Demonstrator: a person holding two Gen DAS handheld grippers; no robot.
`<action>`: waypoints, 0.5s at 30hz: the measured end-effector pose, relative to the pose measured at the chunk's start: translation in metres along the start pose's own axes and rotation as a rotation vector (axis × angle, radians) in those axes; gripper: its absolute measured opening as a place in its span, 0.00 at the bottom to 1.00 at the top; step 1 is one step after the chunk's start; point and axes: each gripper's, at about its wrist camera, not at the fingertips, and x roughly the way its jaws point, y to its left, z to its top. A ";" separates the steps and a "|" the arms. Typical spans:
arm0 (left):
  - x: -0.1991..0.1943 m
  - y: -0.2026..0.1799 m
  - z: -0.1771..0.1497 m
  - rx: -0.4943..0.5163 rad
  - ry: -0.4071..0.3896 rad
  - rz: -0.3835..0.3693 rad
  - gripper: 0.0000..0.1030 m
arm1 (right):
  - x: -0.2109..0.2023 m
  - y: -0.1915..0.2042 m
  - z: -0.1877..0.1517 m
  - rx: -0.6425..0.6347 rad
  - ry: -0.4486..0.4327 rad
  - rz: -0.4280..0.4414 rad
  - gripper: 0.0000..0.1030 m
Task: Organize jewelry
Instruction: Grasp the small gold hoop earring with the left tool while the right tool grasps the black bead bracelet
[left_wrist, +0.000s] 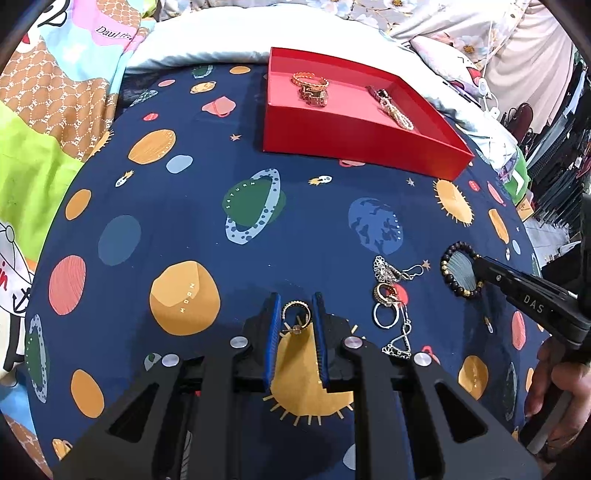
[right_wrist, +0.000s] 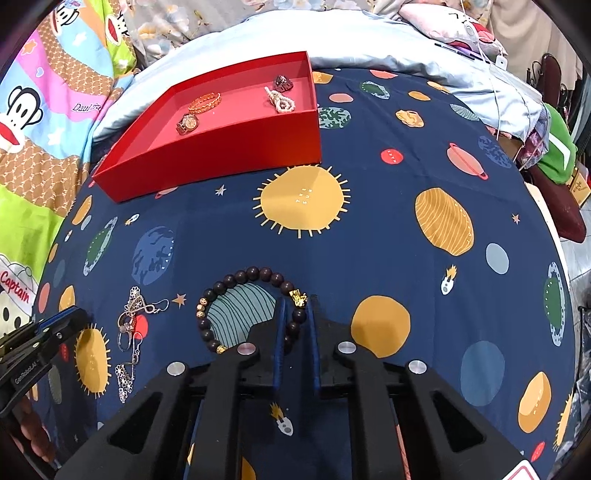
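A red tray (left_wrist: 354, 147) (right_wrist: 221, 147) sits at the far side of the space-print cloth. It holds a gold bangle (left_wrist: 310, 79) (right_wrist: 204, 102), a watch (left_wrist: 314, 96) (right_wrist: 187, 123), a pearl strand (left_wrist: 397, 110) (right_wrist: 280, 101) and a dark piece (right_wrist: 283, 82). My left gripper (left_wrist: 296, 314) is closed around a gold hoop earring (left_wrist: 295, 315). My right gripper (right_wrist: 297, 314) (left_wrist: 480, 264) is closed around the rim of a dark bead bracelet (right_wrist: 240, 284) (left_wrist: 460, 269) with gold charms. A pile of silver earrings (left_wrist: 391, 295) (right_wrist: 131, 325) lies between them on the cloth.
The cloth with planets (left_wrist: 184, 221) (right_wrist: 406, 221) covers a bed. Colourful blankets (left_wrist: 44, 110) lie to the left, pale pillows (left_wrist: 221, 37) behind the tray, and clutter with a green item (right_wrist: 557, 155) at the right edge.
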 end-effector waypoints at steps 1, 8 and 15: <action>-0.002 0.000 0.000 0.000 -0.002 -0.002 0.16 | -0.001 0.000 0.000 -0.001 -0.004 0.004 0.07; -0.012 -0.005 0.002 0.006 -0.018 -0.013 0.16 | -0.020 0.004 0.002 -0.012 -0.045 0.024 0.07; -0.030 -0.014 0.005 0.015 -0.048 -0.034 0.16 | -0.041 0.009 0.000 -0.028 -0.086 0.045 0.07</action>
